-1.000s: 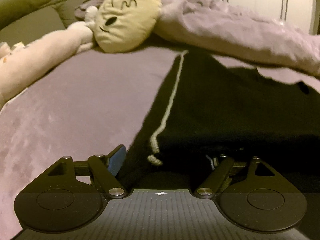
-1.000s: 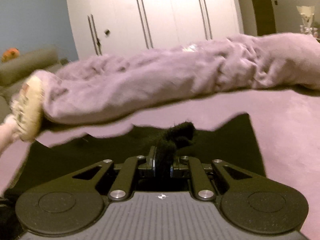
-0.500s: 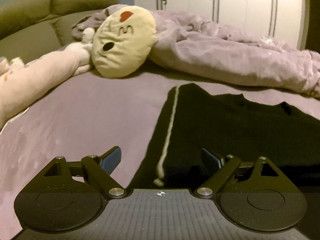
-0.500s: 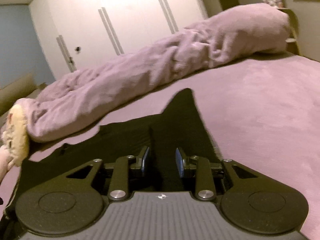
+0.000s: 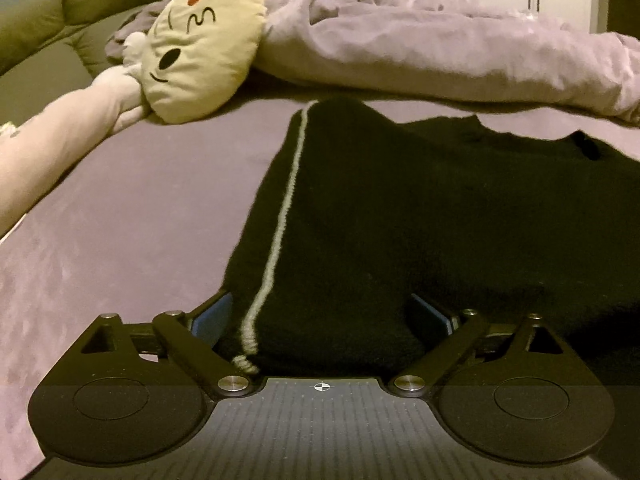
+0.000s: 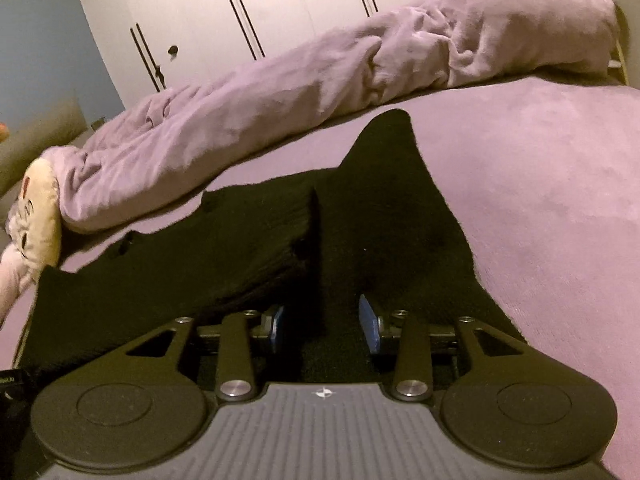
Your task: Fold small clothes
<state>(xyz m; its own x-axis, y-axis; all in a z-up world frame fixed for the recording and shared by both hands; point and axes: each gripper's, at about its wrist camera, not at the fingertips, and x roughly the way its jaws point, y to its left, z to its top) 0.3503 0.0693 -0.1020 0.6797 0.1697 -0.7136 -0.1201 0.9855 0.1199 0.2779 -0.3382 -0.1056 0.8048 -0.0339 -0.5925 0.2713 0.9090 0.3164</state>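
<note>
A black knit garment (image 5: 420,208) with a pale stripe (image 5: 280,224) down its left side lies spread on the purple bed cover (image 5: 140,208). My left gripper (image 5: 322,316) hangs low over its near left corner. Its jaws are opening wide, and cloth lies between the blue pads (image 5: 212,316) without being pressed. In the right wrist view the same black garment (image 6: 380,216) shows a folded flap with a raised edge. My right gripper (image 6: 322,326) is over the near edge, jaws opening. Black cloth lies between its pads (image 6: 368,324), which stand apart from it.
A cream face cushion (image 5: 200,48) and a pale plush limb (image 5: 60,140) lie at the bed's far left. A rolled purple blanket (image 6: 320,76) runs along the far side. An olive sofa (image 5: 60,16) and white wardrobe doors (image 6: 260,8) stand behind.
My right gripper let go of the pinched black cloth, its jaws spread, and it sank toward the bed. The left jaws widened and that gripper shifted over the garment's striped corner.
</note>
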